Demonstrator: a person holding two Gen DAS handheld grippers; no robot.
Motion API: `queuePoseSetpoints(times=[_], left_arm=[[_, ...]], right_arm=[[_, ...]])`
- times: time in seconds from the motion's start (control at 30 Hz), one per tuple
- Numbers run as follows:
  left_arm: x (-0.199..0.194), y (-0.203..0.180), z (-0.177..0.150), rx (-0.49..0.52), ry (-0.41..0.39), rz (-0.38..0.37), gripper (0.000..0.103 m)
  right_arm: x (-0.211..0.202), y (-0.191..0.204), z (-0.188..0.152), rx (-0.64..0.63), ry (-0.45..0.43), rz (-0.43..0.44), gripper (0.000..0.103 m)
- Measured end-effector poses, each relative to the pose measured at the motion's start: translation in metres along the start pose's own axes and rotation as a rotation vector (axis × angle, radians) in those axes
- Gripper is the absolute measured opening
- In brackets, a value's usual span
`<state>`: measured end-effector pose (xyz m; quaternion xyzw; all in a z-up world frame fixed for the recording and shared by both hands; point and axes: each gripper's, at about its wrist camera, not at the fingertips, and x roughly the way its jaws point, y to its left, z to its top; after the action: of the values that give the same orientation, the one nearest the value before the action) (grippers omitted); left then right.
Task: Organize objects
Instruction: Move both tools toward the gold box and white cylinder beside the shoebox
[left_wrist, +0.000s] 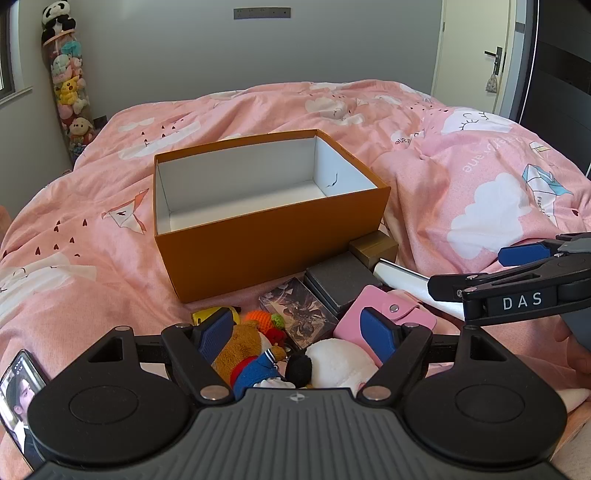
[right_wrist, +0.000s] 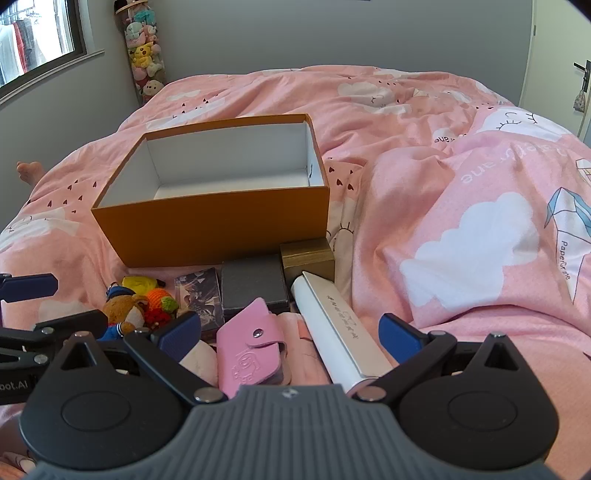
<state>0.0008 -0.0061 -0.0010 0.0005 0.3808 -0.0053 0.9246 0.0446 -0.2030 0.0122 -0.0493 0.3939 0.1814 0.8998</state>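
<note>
Orange cardboard box (left_wrist: 273, 236) sat empty mid-bed, the clutter heaped at the bed's near edge just before it. Both the left gripper (left_wrist: 297, 334) and right gripper (right_wrist: 290, 332) hung wide open, holding nothing; sorting had seemingly not begun. Next likely called for closing on one item, perhaps the pink wallet (right_wrist: 249, 350). The plush toys (left_wrist: 258, 354) lay half hidden behind fingers.
</note>
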Motion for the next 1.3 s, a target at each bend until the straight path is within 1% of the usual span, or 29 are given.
queuePoseSetpoints(times=[0.6, 0.7, 0.8, 0.87, 0.93, 1.07, 1.1, 1.13, 1.17, 1.2, 1.23, 1.27, 1.3], left_arm=[[0.001, 0.000, 0.000, -0.005, 0.008, -0.004, 0.092], [0.001, 0.003, -0.002, -0.023, 0.010, -0.026, 0.091], [0.004, 0.008, -0.003, -0.044, 0.022, -0.052, 0.091], [0.010, 0.014, -0.004, -0.073, 0.051, -0.083, 0.088], [0.015, 0.020, -0.006, -0.103, 0.075, -0.108, 0.080], [0.026, 0.029, -0.008, -0.128, 0.119, -0.157, 0.078], [0.028, 0.030, -0.008, -0.134, 0.126, -0.168, 0.074], [0.031, 0.032, -0.009, -0.142, 0.136, -0.179, 0.067], [0.035, 0.032, -0.008, -0.147, 0.145, -0.187, 0.063], [0.037, 0.033, -0.007, -0.148, 0.148, -0.192, 0.058], [0.040, 0.032, -0.006, -0.144, 0.149, -0.192, 0.055], [0.043, 0.033, -0.004, -0.144, 0.148, -0.190, 0.055], [0.046, 0.034, -0.002, -0.151, 0.147, -0.188, 0.055]], right_arm=[[0.002, -0.002, 0.000, 0.004, 0.015, 0.020, 0.102], [0.003, -0.001, 0.000, 0.001, 0.019, 0.029, 0.102], [0.005, 0.000, 0.000, -0.001, 0.025, 0.062, 0.102], [0.007, 0.000, 0.001, -0.008, 0.036, 0.074, 0.102], [0.010, 0.000, 0.001, -0.010, 0.053, 0.087, 0.102], [0.022, -0.007, 0.003, 0.020, 0.109, 0.115, 0.102], [0.026, -0.010, 0.004, 0.028, 0.126, 0.123, 0.102], [0.030, -0.012, 0.005, 0.035, 0.141, 0.134, 0.101], [0.034, -0.014, 0.006, 0.038, 0.156, 0.145, 0.097], [0.037, -0.015, 0.008, 0.034, 0.168, 0.156, 0.094], [0.041, -0.016, 0.010, 0.025, 0.181, 0.164, 0.087], [0.046, -0.017, 0.013, 0.013, 0.192, 0.167, 0.081], [0.050, -0.016, 0.017, 0.002, 0.198, 0.168, 0.079]])
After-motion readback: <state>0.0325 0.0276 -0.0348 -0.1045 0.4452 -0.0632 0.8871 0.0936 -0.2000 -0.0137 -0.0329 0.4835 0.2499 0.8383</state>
